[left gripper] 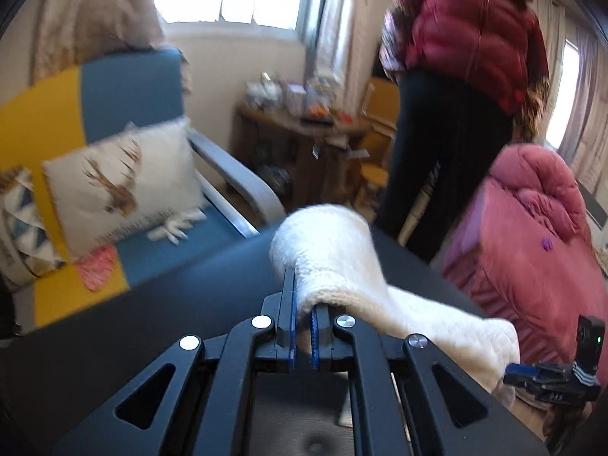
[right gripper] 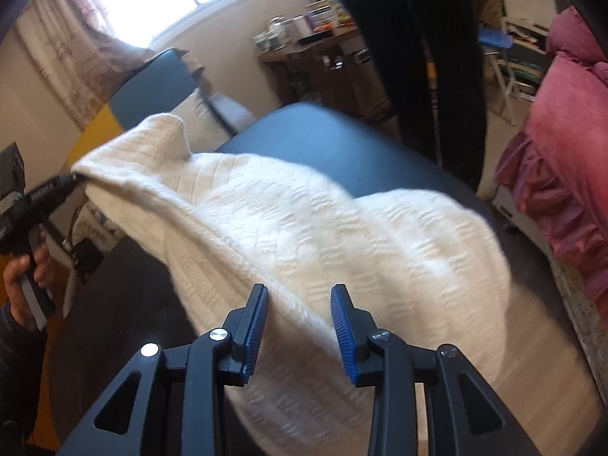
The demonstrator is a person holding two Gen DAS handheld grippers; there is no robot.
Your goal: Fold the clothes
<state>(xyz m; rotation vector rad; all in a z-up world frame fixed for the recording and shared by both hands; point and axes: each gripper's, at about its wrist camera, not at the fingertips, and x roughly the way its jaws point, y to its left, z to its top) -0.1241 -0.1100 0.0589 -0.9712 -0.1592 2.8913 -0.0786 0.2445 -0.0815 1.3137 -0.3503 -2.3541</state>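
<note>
Left wrist view: the left gripper (left gripper: 304,313) is clamped on an edge of the white knit garment (left gripper: 326,243), which bulges up in a rounded hump just beyond the blue pads and trails to the right across the dark table (left gripper: 212,266). The right gripper (left gripper: 551,374) shows at the far right edge, near the garment's lower right part; its jaws cannot be read from here. Behind the table stand a blue and yellow armchair (left gripper: 125,87) with a printed cushion (left gripper: 121,186), a person in a red padded jacket (left gripper: 467,26) and a pink quilt (left gripper: 539,228).

Right wrist view: the right gripper (right gripper: 300,326) has its jaws apart, with a raised ridge of the garment (right gripper: 304,228) running between the ribbed blue pads but not pinched. The left gripper (right gripper: 72,180) holds the far left corner lifted. The cloth is thick, soft, cable-textured wool; it drapes in heavy rounded folds over the near right table (right gripper: 334,140) edge.

Risks, as a judgement:
- The garment is held at one point only. A pull from the left could drag the overhanging part off the table.
- Closing the right jaws on the bulky ridge may catch several layers and give a skewed fold.
- The fuzzy knit may snag on the ribbed pads.
</note>
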